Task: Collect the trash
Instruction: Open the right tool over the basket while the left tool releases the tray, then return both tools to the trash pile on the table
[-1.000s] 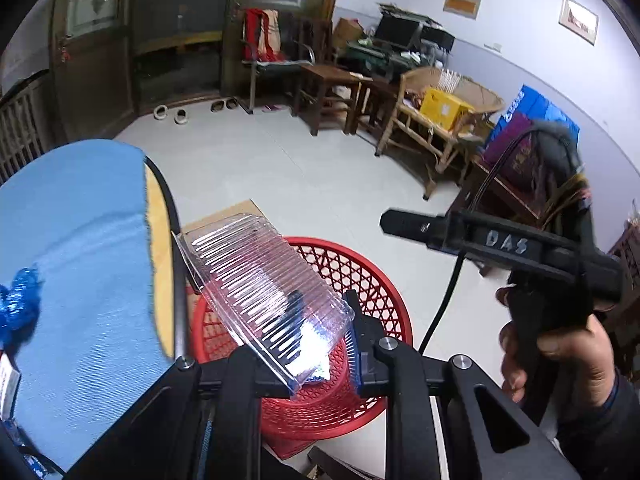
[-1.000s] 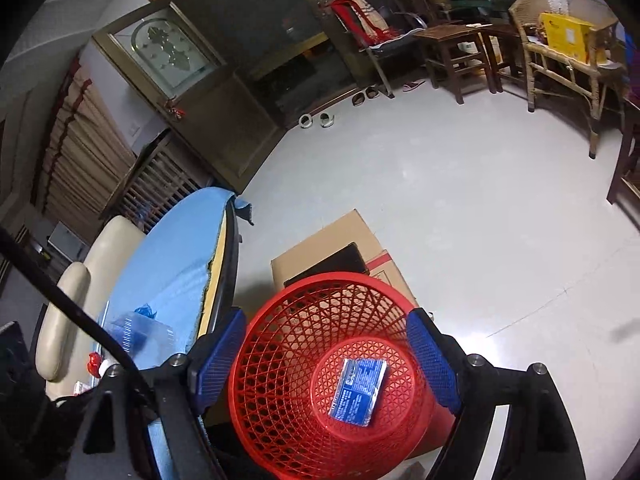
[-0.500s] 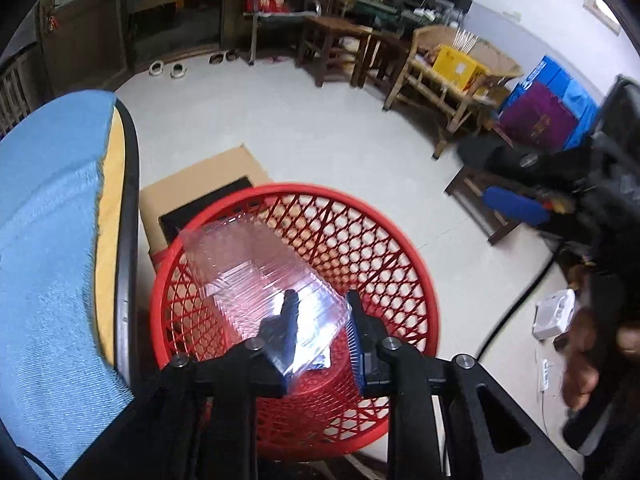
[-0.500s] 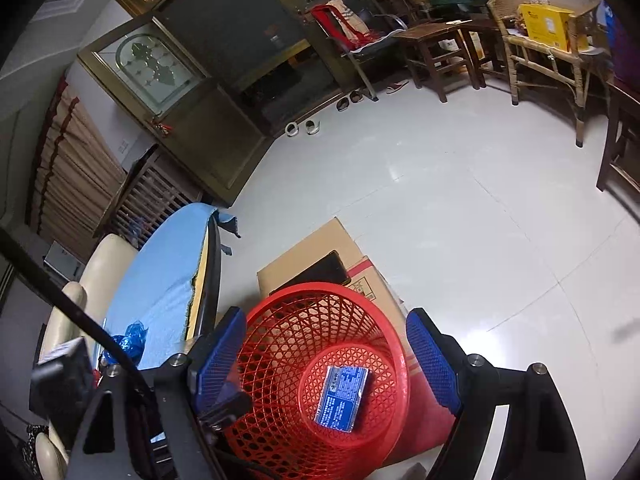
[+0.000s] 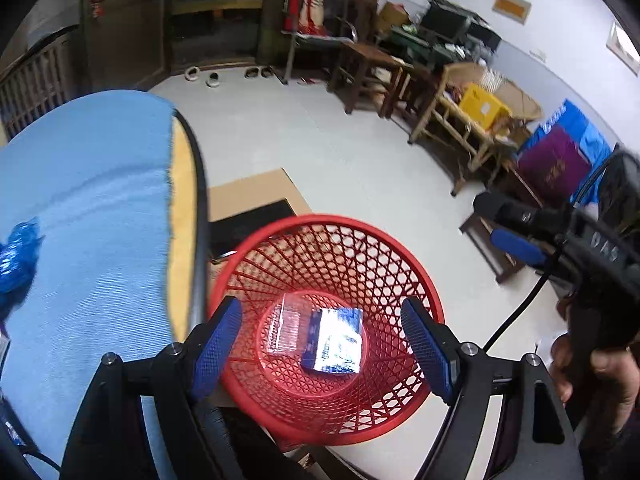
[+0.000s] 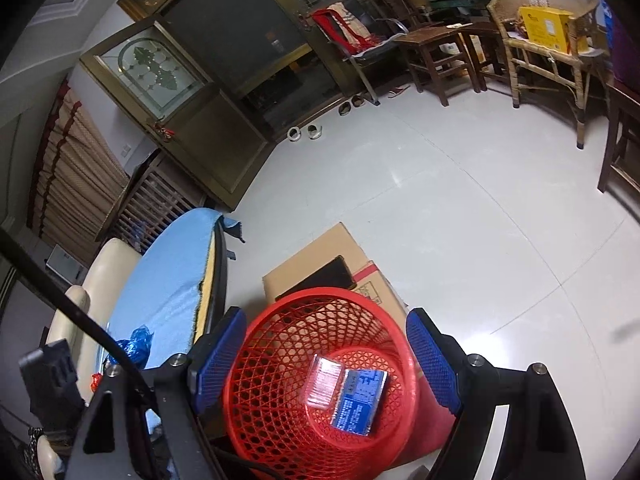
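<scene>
A red mesh basket [image 5: 400,248] [image 6: 256,344] stands on the floor beside the table. At its bottom lie a clear ribbed plastic box [image 5: 286,326] [image 6: 325,380] and a blue packet [image 5: 336,340] [image 6: 360,400]. My left gripper [image 5: 322,346] hangs above the basket, its jaws opening, with nothing between the blue pads. My right gripper [image 6: 326,360] is also over the basket and open, holding nothing. In the left wrist view the right gripper's fingers [image 5: 516,240] show at the right, held by a hand [image 5: 600,364].
A round table with a blue cloth [image 5: 88,216] [image 6: 168,280] stands left of the basket, with a crumpled blue wrapper [image 5: 16,252] [image 6: 134,344] on it. A cardboard box [image 5: 248,196] [image 6: 320,256] sits behind the basket. Wooden chairs [image 5: 456,120] line the far wall.
The left gripper's jaws spread apart and let go of the clear plastic box, which dropped into the basket beside the blue packet. The right gripper stayed over the basket, still open.
</scene>
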`<state>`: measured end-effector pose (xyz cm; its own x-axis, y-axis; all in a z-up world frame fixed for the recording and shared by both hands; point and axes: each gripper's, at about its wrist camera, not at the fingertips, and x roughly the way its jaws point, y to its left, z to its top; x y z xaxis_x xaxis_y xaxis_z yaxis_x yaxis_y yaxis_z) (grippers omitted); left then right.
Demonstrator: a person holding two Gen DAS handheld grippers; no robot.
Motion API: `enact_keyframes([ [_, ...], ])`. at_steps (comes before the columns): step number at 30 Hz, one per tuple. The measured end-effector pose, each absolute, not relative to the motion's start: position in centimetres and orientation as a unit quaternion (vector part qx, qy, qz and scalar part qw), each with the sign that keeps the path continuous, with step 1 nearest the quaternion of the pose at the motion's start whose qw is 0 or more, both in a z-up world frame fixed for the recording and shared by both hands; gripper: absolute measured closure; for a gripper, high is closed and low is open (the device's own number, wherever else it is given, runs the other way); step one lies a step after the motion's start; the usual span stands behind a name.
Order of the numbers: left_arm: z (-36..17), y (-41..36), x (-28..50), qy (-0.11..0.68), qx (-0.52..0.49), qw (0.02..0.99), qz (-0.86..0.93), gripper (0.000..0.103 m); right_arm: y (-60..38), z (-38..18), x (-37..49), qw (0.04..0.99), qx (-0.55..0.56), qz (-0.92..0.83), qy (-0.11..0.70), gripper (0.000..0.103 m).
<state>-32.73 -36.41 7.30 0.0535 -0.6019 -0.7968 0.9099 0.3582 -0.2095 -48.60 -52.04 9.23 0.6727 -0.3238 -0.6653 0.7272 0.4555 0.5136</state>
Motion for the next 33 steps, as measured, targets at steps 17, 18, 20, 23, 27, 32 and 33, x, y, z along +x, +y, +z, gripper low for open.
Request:
enact_keyframes([
  [17,9.7,-21.4,-25.5,0.427,0.068,0.801,-0.413,0.021,-44.3,11.8,-39.3,0.859,0.349,-0.233,0.294,0.018],
  [18,9.5,-20.3,-25.0,0.429,0.058,0.807,-0.402,0.021,-43.5,11.8,-38.3,0.861,0.343,-0.224,0.301,0.018],
  [20,9.4,-18.0,-23.9,0.429,0.043,0.820,-0.376,0.021,-41.9,11.9,-36.5,0.866,0.331,-0.206,0.313,0.018],
  [23,9.3,-14.5,-22.5,0.425,0.021,0.840,-0.337,0.021,-39.7,11.7,-34.4,0.871,0.315,-0.181,0.330,0.018],
  [27,8.9,-9.8,-19.9,0.426,-0.015,0.857,-0.289,0.021,-36.0,11.0,-30.6,0.875,0.290,-0.136,0.364,0.018],
  [32,7.9,-4.9,-17.1,0.432,-0.056,0.870,-0.229,0.021,-31.0,10.3,-25.9,0.879,0.256,-0.066,0.398,0.018],
  [33,7.6,-4.1,-16.7,0.434,-0.064,0.871,-0.220,0.021,-30.0,10.1,-24.9,0.879,0.249,-0.048,0.404,0.018],
])
